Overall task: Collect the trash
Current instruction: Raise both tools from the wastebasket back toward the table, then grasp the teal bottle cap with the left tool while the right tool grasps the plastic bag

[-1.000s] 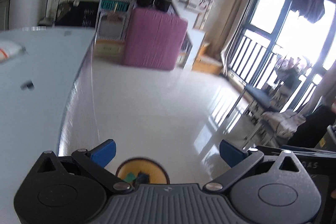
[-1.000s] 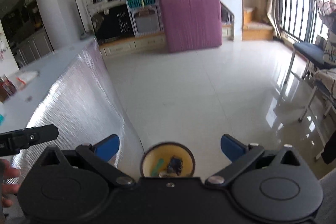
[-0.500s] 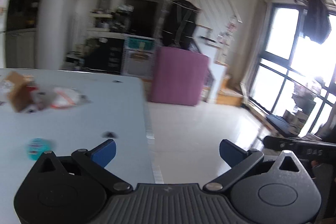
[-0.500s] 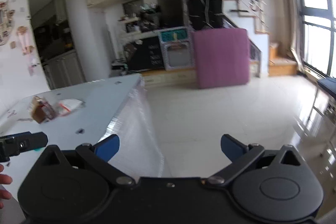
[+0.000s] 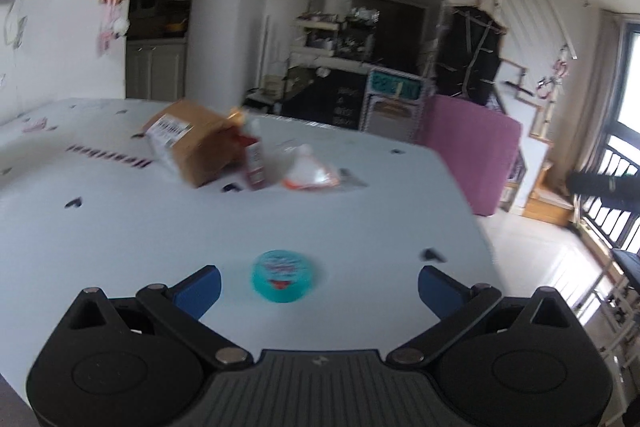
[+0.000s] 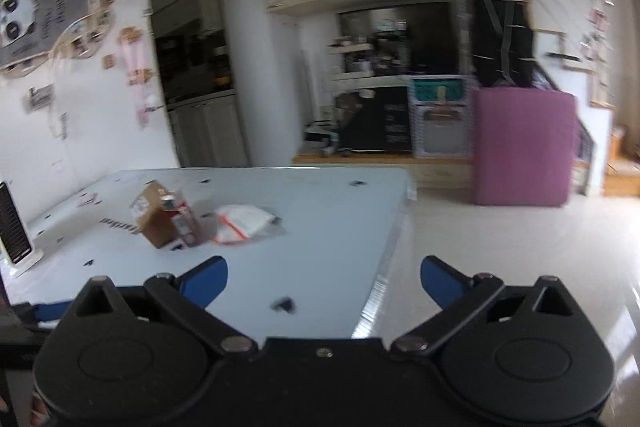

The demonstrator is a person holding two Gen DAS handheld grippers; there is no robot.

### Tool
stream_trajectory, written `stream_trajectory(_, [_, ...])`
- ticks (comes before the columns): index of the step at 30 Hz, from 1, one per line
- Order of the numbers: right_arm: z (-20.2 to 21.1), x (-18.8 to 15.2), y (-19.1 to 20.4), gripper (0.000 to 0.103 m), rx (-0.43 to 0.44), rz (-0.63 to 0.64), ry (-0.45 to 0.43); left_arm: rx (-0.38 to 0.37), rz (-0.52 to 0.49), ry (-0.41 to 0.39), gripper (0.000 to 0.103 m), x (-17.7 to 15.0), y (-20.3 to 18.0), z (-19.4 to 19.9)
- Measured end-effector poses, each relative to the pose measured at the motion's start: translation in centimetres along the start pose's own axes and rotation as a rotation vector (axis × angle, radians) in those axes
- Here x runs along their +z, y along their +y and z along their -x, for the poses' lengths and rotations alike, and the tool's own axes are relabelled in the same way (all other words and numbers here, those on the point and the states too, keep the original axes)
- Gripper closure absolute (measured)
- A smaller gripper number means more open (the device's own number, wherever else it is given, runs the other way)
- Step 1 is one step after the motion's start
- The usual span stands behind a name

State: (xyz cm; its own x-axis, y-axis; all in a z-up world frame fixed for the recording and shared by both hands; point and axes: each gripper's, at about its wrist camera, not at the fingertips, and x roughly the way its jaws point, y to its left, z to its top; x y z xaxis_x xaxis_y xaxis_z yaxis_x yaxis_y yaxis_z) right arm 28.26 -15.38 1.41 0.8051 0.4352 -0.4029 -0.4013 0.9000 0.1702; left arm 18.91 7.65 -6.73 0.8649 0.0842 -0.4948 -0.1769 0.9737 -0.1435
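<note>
On the pale blue table (image 5: 360,211) lie a teal round lid (image 5: 283,281), a brown cardboard box (image 5: 191,143), a small red carton (image 5: 254,163) and a clear plastic bag with orange trim (image 5: 310,175). My left gripper (image 5: 319,285) is open and empty, with the teal lid just ahead between its blue fingertips. My right gripper (image 6: 324,279) is open and empty, over the table's right edge. In the right wrist view the box (image 6: 153,215), carton (image 6: 185,223) and bag (image 6: 244,223) lie further ahead on the table (image 6: 320,227).
A white device with a dark panel (image 6: 14,227) stands at the table's left edge. A purple block (image 6: 524,147) stands on the tiled floor (image 6: 520,247) beyond the table. Shelves and cabinets line the back wall. Windows with railings (image 5: 616,163) are at right.
Both grippers swung up and left from the floor and the yellow bin to face the tabletop. The trash items on the table came into view. Both stayed open.
</note>
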Motion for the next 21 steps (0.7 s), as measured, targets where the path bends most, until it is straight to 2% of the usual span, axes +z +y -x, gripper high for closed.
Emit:
stream_trajectory(4, [-4.3,1.3,3.2,0.0,0.065,0.102,0.016,0.021,0.006,-0.012,0.0,-0.4,1.6,-2.3])
stream_trajectory(8, [-10.0,2.5,6.7,0.0,0.12,0.246,0.037,0.043,-0.025,0.01,0.001,-1.0,2.1,-4.7])
stream_trajectory(11, [-13.6,2.8,9.2,0.003,0.159,0.373,0.04,0.02,-0.037,0.043,0.004,-1.0,2.2,-6.0])
stream_trajectory(13, [-16.1,2.6,10.7,0.007,0.173,0.467,0.046,-0.013,-0.03,0.083,0.012,-1.0,2.3,-6.7])
stream_trajectory(17, [-20.4,1.4,13.1,0.007,0.186,0.65,0.055,-0.039,-0.037,0.091,0.015,-0.8,2.3,-6.9])
stream_trajectory(21, [-24.0,-0.7,15.0,0.007,0.163,0.861,0.071,-0.043,-0.068,0.105,0.019,-0.6,1.9,-7.3])
